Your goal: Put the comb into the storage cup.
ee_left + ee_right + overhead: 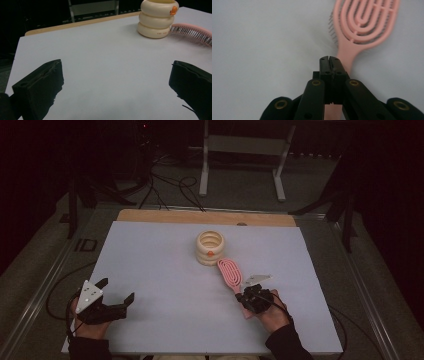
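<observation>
A pink vented hairbrush lies on the white board, its head toward a cream container shaped like stacked rings with an orange spot. My right gripper hovers at the handle end. In the right gripper view its jaws are pressed together with no gap, and the hairbrush handle runs underneath them. My left gripper rests at the near left, jaws wide apart and empty. The left gripper view shows bare board between its jaws, with the container and brush bristles far ahead.
A wooden strip borders the board's far edge. Beyond it stand a white metal frame and loose cables on the floor. Metal rails run along both sides of the table.
</observation>
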The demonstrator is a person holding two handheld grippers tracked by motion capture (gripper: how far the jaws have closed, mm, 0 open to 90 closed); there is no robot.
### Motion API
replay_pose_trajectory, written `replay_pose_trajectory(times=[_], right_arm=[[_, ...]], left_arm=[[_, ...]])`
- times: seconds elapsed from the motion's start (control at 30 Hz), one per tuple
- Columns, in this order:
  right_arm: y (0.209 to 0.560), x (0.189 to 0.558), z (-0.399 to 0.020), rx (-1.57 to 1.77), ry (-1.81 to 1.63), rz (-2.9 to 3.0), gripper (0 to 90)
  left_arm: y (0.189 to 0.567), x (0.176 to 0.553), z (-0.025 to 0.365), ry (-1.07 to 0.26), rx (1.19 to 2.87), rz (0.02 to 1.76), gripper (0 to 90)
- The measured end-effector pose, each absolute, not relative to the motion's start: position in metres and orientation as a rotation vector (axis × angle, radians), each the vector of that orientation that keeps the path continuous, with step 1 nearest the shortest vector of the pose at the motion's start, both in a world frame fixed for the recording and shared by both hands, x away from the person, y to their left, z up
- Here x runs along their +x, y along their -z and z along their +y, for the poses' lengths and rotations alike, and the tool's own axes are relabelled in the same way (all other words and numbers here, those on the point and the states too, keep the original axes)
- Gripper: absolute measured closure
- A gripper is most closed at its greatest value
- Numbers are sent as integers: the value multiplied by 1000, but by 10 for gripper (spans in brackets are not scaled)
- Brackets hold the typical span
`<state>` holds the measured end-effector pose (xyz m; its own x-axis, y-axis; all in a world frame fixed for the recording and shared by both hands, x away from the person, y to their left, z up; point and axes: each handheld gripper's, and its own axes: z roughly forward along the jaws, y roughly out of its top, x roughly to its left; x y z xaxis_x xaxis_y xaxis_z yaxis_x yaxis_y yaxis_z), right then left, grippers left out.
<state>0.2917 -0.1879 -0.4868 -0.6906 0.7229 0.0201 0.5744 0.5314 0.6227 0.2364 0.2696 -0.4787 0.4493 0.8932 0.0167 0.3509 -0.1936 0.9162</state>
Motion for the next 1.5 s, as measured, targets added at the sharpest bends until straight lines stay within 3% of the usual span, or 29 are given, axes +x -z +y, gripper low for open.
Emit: replay_pose_trajectory(times=[0.17,0.3,0.4,0.53,0.73,0.93,1.0,1.03,1.07,1.13,1.5], right_arm=[[485,291,-195,1101,-936,2511,890],[475,283,-211,1033,-1122,2427,792],[472,282,-214,1023,-1149,2404,775],[457,276,-240,1020,-1266,2246,628],[451,270,-261,1014,-1328,2144,567],[452,256,-290,1015,-1411,1969,359],[453,255,-292,1018,-1422,1949,359],[453,255,-292,1018,-1422,1949,321],[458,251,-295,1047,-1426,1902,212],[460,251,-296,1058,-1415,1900,165],[461,253,-296,1138,-1404,1907,129]], left_arm=[[479,236,270,-721,1754,1072,5],[478,236,270,-724,1747,1074,5],[478,236,270,-723,1746,1074,5],[477,236,271,-729,1745,1074,5],[475,235,274,-732,1729,1077,4],[474,235,275,-736,1715,1077,4],[474,235,275,-736,1715,1077,4],[474,235,275,-734,1714,1072,4],[474,235,275,-733,1714,1071,4],[474,235,275,-731,1714,1069,4],[474,234,274,-732,1710,1064,3]])
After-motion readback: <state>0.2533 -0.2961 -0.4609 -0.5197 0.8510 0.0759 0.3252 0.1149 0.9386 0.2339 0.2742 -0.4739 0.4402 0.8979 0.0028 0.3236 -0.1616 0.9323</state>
